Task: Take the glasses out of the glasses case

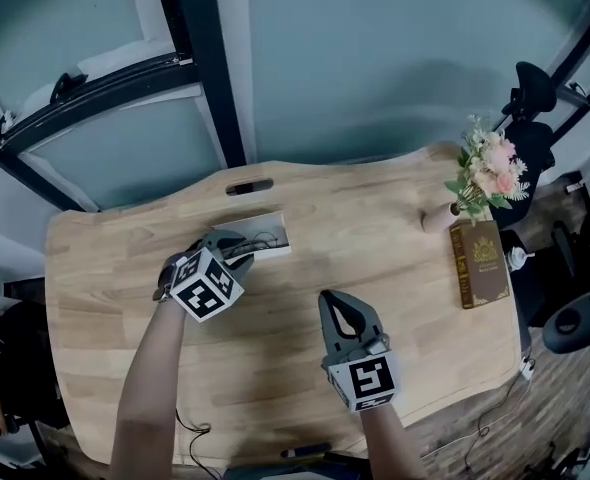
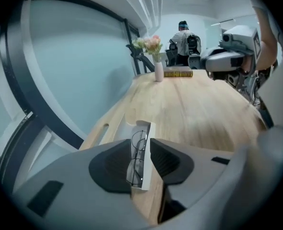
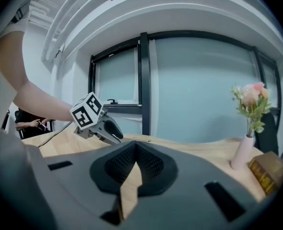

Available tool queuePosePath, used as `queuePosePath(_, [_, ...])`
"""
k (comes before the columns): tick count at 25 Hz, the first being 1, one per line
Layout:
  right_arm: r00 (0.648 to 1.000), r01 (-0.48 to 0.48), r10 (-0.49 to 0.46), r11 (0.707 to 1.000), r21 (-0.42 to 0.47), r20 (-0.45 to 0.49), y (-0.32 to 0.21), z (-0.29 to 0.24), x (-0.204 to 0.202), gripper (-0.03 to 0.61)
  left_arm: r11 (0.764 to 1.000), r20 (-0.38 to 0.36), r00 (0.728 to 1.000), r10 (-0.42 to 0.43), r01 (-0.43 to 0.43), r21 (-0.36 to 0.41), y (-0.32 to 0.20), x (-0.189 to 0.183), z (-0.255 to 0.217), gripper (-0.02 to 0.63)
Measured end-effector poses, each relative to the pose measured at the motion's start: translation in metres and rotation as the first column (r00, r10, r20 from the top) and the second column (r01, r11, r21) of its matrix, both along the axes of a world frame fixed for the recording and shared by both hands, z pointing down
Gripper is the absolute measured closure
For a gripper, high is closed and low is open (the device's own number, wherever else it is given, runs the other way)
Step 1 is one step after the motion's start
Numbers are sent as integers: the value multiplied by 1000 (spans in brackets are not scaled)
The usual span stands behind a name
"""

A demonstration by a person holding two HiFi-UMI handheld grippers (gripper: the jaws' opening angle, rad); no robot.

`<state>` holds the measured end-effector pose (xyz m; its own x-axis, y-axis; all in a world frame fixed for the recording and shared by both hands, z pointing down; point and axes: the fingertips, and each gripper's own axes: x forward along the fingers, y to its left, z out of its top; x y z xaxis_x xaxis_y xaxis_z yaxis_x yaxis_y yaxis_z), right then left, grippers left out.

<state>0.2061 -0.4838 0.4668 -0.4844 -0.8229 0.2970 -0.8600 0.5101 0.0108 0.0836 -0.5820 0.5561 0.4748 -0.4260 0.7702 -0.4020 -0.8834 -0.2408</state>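
We look down on a pale wooden table (image 1: 375, 218) with a wavy far edge and rounded corners. A white glasses case (image 1: 273, 232) lies open on the left half of the table. It sits just on the near side of a dark slot (image 1: 248, 186) cut close to the far edge.

The left tool (image 1: 237, 246) points steeply down over the case. In the left gripper view its jaws are spread, with a narrow gap between them. The thin-rimmed glasses (image 2: 137, 152) show in that gap, lying inside the case along its right wall. We see no pad pressing on them.

The right tool (image 1: 330, 303) hovers over bare wood in the middle of the table, well apart from the case. Its jaws are pressed together at the tips and hold nothing.

A vase of flowers (image 1: 483, 173) and a brown book (image 1: 480, 261) sit along the far right edge, well away from both tools. A broad stretch of open wood lies between them and the right tool. A thin cable (image 1: 190, 433) and a dark pen (image 1: 305, 451) lie at the near edge, beside the person's forearms.
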Motion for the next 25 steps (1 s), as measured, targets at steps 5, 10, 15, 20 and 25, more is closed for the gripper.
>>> queuePosePath(5, [1000,6,-5,999,-38,18,-10,21,-5,568,993,94,993,73,-64,-99,-16,1,34,509])
queuePosePath(10, [1000,5,-5,997,-79,7,-15,37,-7,568,981,162,978,131,-105,-163,-27,-2,56,521])
queuePosePath(15, [1000,-14,14,995,-94,1,-17,49,-1,568,971,170,973,158,-122,-205,-30,0,66,571])
queuePosePath(20, [1000,-30,29,996,-85,-4,-21,47,3,568,975,147,977,156,-129,-182,-28,2,63,591])
queuePosePath(25, [999,-46,45,997,-69,-9,-16,35,5,568,988,158,978,139,-125,-93,-32,0,44,592])
